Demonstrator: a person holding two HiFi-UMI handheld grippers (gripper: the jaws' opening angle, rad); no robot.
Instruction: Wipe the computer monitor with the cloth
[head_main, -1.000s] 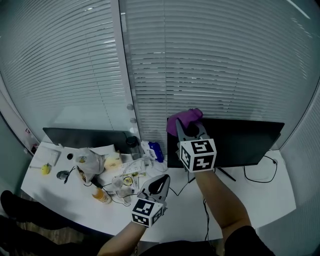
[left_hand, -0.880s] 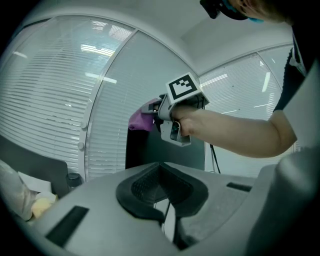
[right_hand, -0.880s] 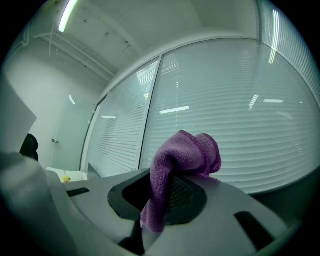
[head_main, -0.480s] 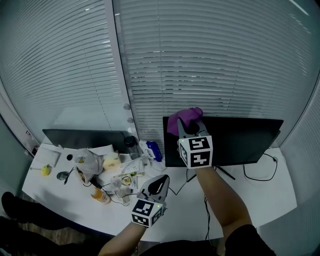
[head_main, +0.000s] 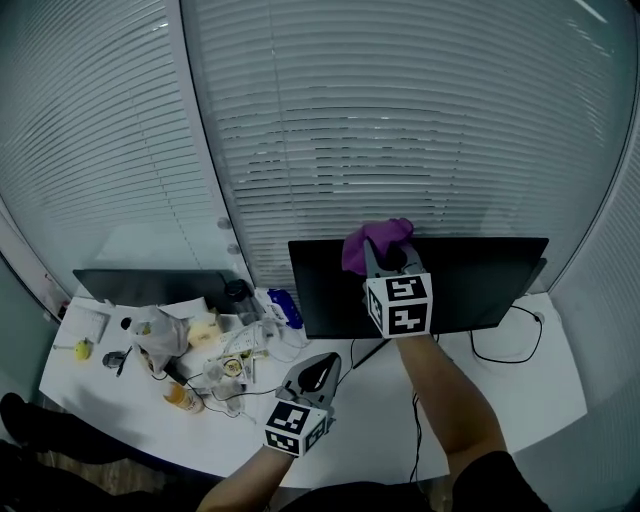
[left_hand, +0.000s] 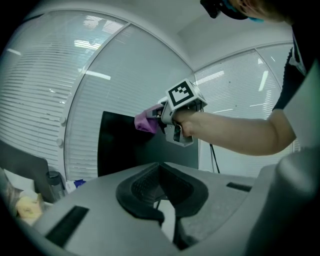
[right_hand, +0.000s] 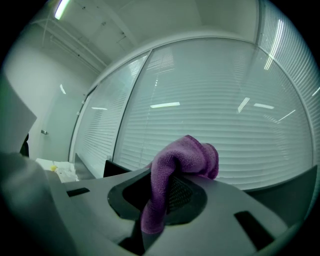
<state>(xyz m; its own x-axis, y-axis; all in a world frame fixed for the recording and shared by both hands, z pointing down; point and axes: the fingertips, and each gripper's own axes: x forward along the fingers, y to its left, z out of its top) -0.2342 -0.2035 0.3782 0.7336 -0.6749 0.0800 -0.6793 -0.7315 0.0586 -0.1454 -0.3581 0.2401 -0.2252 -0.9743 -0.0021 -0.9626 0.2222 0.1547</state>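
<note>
Cloth (head_main: 375, 243), a purple fuzzy bunch, is clamped in right gripper (head_main: 384, 256) at flat black monitor (head_main: 470, 280) top edge; left gripper (head_main: 322, 366) clenched, empty, over desk (head_main: 500, 390).

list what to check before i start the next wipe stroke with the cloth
1. Cloth clamped in the right gripper jaws: ok.
2. Cloth up at the monitor, near its top edge: ok.
3. Cloth pressed flat against the screen: cannot tell.
4. Left gripper shut, empty, low over the desk, clear of the screen: ok.
5. Desk clutter off to the monitor's left, out of the stroke: ok.
</note>
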